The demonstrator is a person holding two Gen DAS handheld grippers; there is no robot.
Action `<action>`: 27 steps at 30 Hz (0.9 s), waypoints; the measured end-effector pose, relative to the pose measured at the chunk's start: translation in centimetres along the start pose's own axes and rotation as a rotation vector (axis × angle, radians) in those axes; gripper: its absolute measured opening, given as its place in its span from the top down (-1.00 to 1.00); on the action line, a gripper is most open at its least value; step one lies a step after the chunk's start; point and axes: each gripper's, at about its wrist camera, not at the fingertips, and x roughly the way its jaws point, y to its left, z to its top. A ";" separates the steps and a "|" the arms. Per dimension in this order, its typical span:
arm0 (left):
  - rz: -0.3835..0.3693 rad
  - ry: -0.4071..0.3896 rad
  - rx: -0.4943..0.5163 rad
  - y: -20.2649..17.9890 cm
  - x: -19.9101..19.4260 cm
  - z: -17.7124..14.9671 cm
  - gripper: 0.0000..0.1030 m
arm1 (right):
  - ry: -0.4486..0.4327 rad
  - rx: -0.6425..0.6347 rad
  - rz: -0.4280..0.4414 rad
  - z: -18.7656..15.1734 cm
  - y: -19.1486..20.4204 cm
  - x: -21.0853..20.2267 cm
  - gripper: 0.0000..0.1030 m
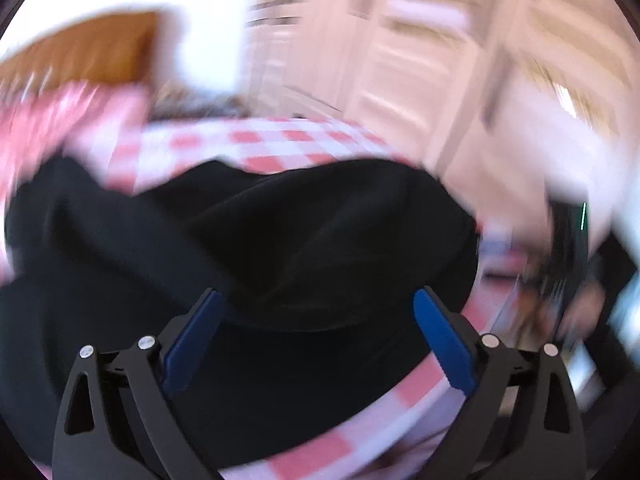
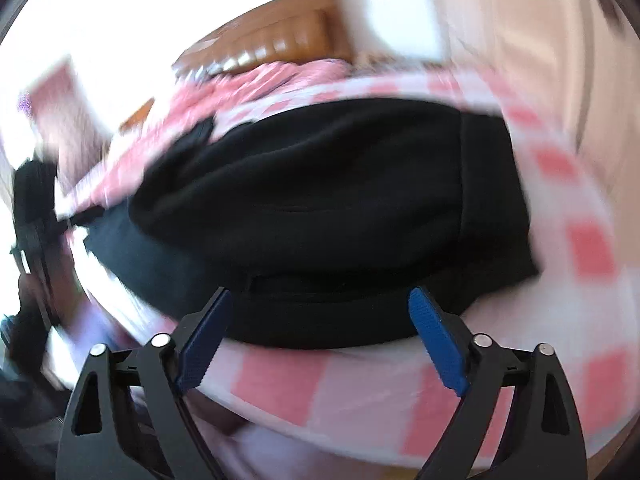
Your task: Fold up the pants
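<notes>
Black pants (image 1: 280, 240) lie in a folded heap on a table with a red-and-white checked cloth (image 1: 280, 140). My left gripper (image 1: 316, 300) is open and empty, its blue pads spread wide just above the pants' near part. In the right wrist view the pants (image 2: 320, 200) lie folded, with a hem or waistband edge at the right. My right gripper (image 2: 320, 300) is open and empty, held over the pants' near edge. Both views are motion-blurred.
The table's near edge (image 2: 360, 420) curves below the right gripper. A pink patterned cloth (image 2: 260, 84) and a brown wooden headboard or chair back (image 2: 280, 40) lie beyond the table. Pale panelled doors (image 1: 420, 60) stand behind. The other gripper (image 2: 32, 208) shows at the left.
</notes>
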 end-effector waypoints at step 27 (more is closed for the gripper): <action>0.460 0.143 -0.329 6.8 6.0 5.1 0.67 | -0.163 0.258 -0.092 2.1 -2.5 0.0 0.64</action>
